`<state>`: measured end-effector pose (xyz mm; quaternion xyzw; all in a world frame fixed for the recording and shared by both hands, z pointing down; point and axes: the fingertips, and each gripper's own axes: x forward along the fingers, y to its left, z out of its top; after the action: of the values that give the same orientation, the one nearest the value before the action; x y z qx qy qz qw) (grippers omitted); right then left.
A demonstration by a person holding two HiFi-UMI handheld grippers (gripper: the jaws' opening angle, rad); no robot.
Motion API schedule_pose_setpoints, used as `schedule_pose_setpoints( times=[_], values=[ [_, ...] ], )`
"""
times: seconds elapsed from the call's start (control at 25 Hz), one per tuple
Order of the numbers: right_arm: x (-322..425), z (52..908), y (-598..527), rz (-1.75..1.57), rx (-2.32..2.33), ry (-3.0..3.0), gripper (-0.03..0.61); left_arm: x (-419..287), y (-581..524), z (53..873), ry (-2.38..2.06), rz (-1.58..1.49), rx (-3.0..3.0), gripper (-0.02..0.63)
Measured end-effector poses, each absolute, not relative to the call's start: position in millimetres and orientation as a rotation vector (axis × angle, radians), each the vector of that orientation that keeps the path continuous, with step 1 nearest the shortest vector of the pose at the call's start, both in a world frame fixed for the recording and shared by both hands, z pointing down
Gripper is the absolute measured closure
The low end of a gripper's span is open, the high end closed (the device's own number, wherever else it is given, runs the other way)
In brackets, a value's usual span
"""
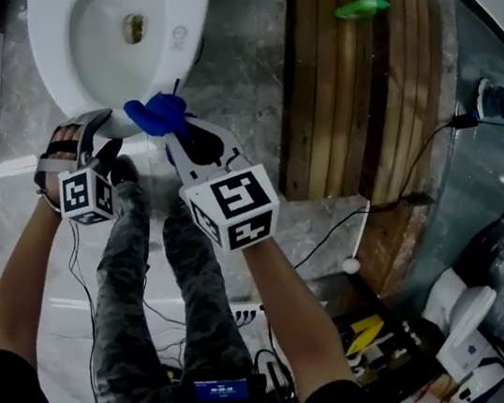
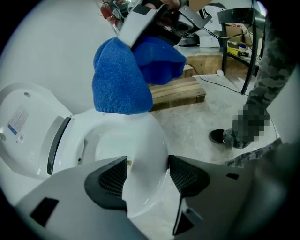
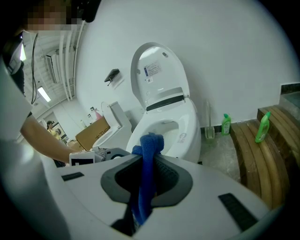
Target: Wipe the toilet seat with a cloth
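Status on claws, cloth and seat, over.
Right claw shut on blue cloth. Left claw open, empty, above front rim of toilet seat. Cloth at rim, contact unclear. Nothing in the way.

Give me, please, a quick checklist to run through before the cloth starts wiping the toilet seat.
1. Grip: ok; the right gripper is shut on the blue cloth.
2. Access: ok; the lid is raised and the toilet seat is exposed.
3. Contact: cannot tell; the blue cloth hangs close over the toilet seat's front rim.
4. Free hand: ok; the left gripper has its jaws wide apart, with the rim between them, gripping nothing.
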<state>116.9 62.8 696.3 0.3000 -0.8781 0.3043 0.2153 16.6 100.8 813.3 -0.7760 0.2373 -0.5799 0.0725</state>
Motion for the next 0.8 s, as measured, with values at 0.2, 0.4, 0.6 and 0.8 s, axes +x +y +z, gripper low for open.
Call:
schedule_pose_setpoints(
  times=[0.2,0.4,0.6,0.8],
  values=[
    [129.5,698.0,68.4,0.85,0.832,-2.424,0.531,18.2,102.8,812.6,0.692,-1.764,-2.296,0.344],
    [140.8,689.9,69.0,0.833,0.829,-2.427,0.531,16.8,104.7,799.7,0.719,-1.741,-2.298,0.348],
    [152.2,679.7,76.4,0.821,0.799,-2.422,0.531,19.8,111.4,759.9,0.755,-1.658,-2.317,0.354],
    [149.0,670.3,89.5,0.841,0.717,-2.414,0.531,17.4,113.3,703.0,0.808,-1.55,-2.318,0.354]
  ],
)
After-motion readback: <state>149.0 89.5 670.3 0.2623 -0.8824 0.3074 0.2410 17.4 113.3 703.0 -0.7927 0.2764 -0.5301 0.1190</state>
